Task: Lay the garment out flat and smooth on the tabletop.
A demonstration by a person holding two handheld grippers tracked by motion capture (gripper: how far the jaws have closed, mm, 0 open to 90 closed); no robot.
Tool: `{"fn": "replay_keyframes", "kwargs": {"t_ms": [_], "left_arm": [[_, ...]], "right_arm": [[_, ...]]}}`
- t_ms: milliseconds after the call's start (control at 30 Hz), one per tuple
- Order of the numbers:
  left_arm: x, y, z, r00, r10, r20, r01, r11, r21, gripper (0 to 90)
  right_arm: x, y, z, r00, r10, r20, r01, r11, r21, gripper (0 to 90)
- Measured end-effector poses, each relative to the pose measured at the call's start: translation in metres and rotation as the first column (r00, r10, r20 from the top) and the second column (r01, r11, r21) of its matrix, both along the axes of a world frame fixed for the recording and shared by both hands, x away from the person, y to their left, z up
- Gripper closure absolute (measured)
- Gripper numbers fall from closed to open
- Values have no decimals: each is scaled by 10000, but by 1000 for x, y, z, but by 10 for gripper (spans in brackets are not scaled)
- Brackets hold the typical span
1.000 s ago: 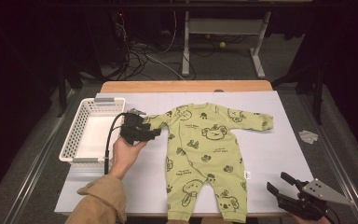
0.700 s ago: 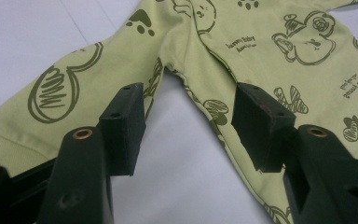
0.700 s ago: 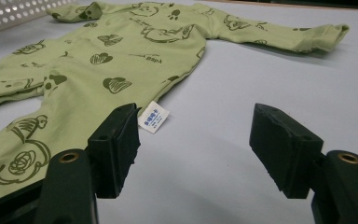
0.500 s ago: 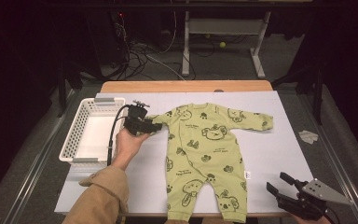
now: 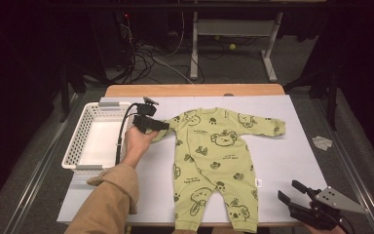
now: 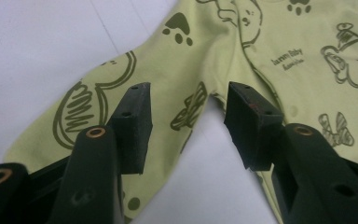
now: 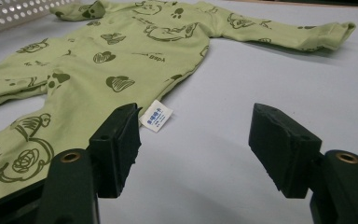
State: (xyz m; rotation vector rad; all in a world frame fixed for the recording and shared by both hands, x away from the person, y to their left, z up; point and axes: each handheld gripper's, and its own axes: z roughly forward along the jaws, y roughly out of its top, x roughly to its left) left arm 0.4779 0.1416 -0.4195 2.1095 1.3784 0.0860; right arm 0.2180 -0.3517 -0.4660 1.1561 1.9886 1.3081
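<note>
While the green baby suit (image 5: 213, 165) lies flat on the counter (image 5: 292, 156) beside a white basket (image 5: 90, 141), my left gripper (image 5: 161, 126) hovers at its sleeve. From the left gripper view, jaws narrowing but apart straddle that sleeve (image 6: 121, 88), ready to pinch. Right gripper view: my right gripper (image 7: 193, 140) waits wide open near the tag (image 7: 155, 115).

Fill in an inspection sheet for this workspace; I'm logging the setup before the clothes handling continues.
Surface: white sheet covering the table.
Job's things: green baby romper lying flat, sleeves spread.
Clutter: white basket on the left; crumpled scrap off the right edge.
Grippers: left gripper over the romper's sleeve, jaws just closing, not yet pressing; right gripper open, holding nothing.
Cables: black cable from the left gripper; cables on the floor.
Surroundings: dark room, metal stand behind.
</note>
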Motion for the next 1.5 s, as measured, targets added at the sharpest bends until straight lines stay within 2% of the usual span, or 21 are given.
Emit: {"fn": "replay_keyframes", "kwargs": {"t_ms": [300,467,567,633,700,833,1133,1333,1500], "left_arm": [[20,3,-17,9964,498,-679,-461,9974,547,496],[25,2,-22,9943,588,-887,-518,9955,792,497],[26,1,-27,9920,504,-1154,-368,9925,1167,496],[25,0,-28,9934,471,-1045,-341,9919,1226,498],[23,-3,-28,9949,337,-951,-195,9890,1468,498],[20,-9,-29,9969,240,-754,-75,9773,2118,548],[19,-9,-29,9964,477,-703,-310,9744,2225,683],[18,-6,-30,9947,572,-849,-405,9816,1864,810],[19,-2,-30,9937,564,-969,-413,9875,1519,842]], "right_arm": [[0,0,0,10000,-57,-8,57,10000,-2,349],[1,-1,0,10000,-41,-59,42,10000,35,349],[1,-1,0,10000,-44,-54,44,10000,58,349],[0,-1,0,10000,-45,-17,45,10000,65,352],[0,-1,0,10000,-28,33,28,10000,17,354],[0,0,0,10000,0,-31,0,10000,4,354],[0,0,0,9999,103,-44,-103,9999,-72,357],[0,1,0,10000,79,-47,-80,9999,-78,359],[0,0,0,10000,36,5,-35,9999,-94,360]]}}
